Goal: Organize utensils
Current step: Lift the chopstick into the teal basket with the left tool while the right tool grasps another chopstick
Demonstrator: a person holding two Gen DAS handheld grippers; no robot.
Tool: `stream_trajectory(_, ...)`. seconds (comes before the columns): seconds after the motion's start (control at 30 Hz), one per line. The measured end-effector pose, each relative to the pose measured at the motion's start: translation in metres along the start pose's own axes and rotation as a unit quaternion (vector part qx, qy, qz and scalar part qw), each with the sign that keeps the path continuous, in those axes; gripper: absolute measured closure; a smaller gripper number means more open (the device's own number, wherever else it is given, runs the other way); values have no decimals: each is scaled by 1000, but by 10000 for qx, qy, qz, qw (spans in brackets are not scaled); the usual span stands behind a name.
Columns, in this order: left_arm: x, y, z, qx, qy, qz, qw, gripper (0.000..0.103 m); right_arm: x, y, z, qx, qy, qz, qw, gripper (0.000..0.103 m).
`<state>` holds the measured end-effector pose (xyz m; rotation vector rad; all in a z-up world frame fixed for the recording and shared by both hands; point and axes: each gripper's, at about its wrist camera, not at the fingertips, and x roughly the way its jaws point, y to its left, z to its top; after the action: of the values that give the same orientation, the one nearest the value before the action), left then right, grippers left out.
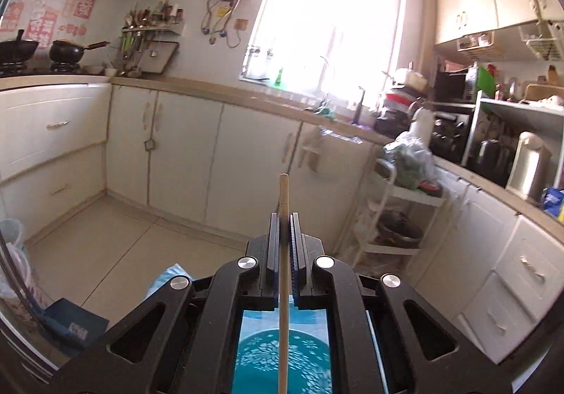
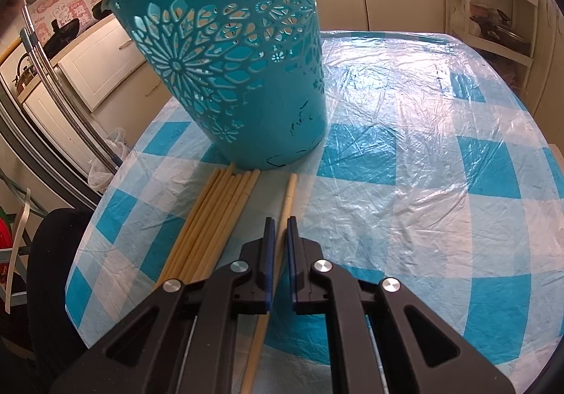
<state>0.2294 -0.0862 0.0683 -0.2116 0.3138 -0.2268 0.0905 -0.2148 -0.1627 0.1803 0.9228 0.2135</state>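
Note:
My left gripper (image 1: 284,217) is shut on a single wooden chopstick (image 1: 283,196), held up in the air above the teal perforated basket (image 1: 282,362), whose inside shows below the jaws. In the right wrist view the same basket (image 2: 232,52) stands on the blue-and-white checked tablecloth (image 2: 405,182). A bundle of several chopsticks (image 2: 211,217) lies in front of it. My right gripper (image 2: 281,220) is low over the table with its jaws narrowly apart around one separate chopstick (image 2: 287,203); a small gap shows on each side.
White kitchen cabinets (image 1: 183,154), a counter with appliances (image 1: 493,154) and a white rack (image 1: 391,217) ring the room. A dark chair back (image 2: 53,270) sits at the table's left edge. The table's right half is bare cloth.

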Motion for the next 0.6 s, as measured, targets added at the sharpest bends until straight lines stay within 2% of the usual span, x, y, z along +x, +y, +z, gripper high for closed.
stream_trajectory(0.17, 31, 15, -40, 20, 348, 238, 9991, 98, 0, -2, 0, 37, 2, 38, 10000, 96)
stream_trajectory(0.33, 34, 27, -69, 135, 554, 359, 9977, 98, 1, 0, 0, 21, 0, 13, 10000, 96)
stream_trajectory(0.5, 27, 34, -85, 326, 832, 406, 9952, 97, 1, 3, 0, -68, 66, -102, 9999, 96)
stream_trajectory(0.53, 25, 35, -87, 365, 897, 395, 9945, 95, 1, 4, 0, -114, 83, -127, 9998, 96)
stream_trajectory(0.57, 22, 35, -89, 406, 975, 390, 9936, 89, 0, 6, -1, -169, 108, -152, 9997, 95)
stream_trajectory(0.6, 20, 37, -91, 444, 1018, 424, 9929, 74, -1, 7, -1, -200, 145, -146, 9996, 93)
